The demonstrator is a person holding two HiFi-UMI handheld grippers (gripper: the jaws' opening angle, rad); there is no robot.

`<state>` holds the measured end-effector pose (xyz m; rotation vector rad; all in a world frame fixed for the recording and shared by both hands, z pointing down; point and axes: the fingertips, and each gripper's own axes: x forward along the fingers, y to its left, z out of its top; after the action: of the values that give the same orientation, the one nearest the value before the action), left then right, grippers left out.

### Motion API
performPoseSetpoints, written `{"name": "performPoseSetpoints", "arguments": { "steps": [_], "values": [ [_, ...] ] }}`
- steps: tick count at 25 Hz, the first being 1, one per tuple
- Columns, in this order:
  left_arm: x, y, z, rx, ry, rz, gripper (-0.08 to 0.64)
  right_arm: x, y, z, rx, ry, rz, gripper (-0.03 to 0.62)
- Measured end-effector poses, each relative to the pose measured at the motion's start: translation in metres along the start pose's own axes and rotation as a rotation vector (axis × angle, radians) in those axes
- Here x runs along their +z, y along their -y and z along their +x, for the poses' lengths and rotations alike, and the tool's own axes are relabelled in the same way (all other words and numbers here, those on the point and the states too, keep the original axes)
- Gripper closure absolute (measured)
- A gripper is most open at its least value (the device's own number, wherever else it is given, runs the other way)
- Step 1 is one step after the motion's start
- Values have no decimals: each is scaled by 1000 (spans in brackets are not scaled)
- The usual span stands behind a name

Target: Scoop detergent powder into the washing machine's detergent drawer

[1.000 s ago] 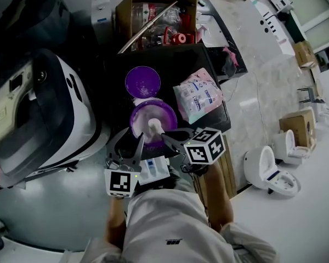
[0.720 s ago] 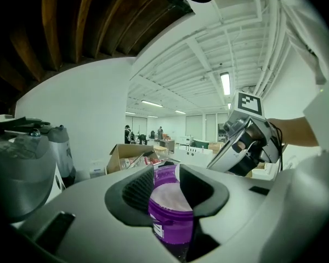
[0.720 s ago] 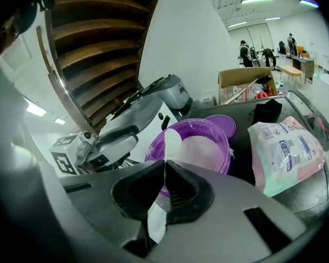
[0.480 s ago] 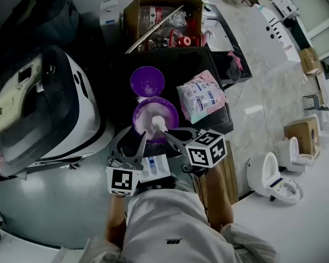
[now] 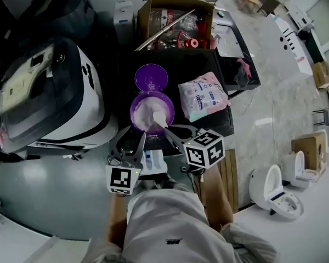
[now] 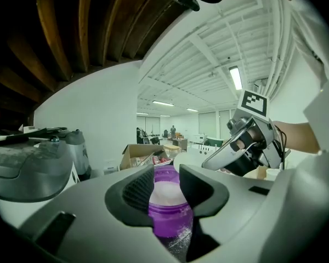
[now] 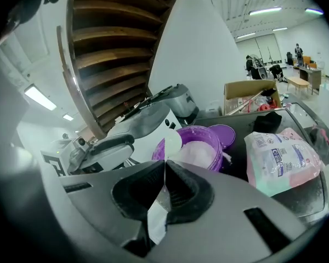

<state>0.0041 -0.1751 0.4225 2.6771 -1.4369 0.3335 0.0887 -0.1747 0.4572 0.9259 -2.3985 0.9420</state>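
Note:
A purple tub (image 5: 144, 109) of white powder stands on the black table (image 5: 208, 59), with its purple lid (image 5: 151, 77) lying just beyond it. My left gripper (image 5: 141, 137) is at the tub's near rim, and in the left gripper view the tub (image 6: 170, 207) fills the narrow gap between the jaws. My right gripper (image 5: 165, 129) is shut on the handle of a white scoop (image 5: 159, 119). The scoop's bowl (image 7: 172, 141) hangs over the powder at the tub's near right. The white and black washing machine (image 5: 49, 97) stands to the left.
A pink and white detergent bag (image 5: 203, 96) lies right of the tub. An open cardboard box (image 5: 175, 21) of bottles sits at the table's far edge. A white part with a blue piece (image 5: 152, 162) shows between my grippers. Toilets (image 5: 271, 188) stand on the floor at right.
The head view has shifted, so the table and machine sit higher and further right in the picture. Both grippers stay at the tub and the scoop has barely moved over the powder.

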Motion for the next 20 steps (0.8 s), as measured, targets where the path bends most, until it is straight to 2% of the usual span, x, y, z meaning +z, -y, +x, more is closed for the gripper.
{"name": "performPoseSetpoints", "arguments": {
  "steps": [10,20],
  "values": [
    [-6,34,-40,88,-18,8,405,-32,-13,-22,82,-3,24,586],
    [-21,42,-69,92,-36,-4,405,-59,-32,-29,97,-5,70,586]
  ]
}}
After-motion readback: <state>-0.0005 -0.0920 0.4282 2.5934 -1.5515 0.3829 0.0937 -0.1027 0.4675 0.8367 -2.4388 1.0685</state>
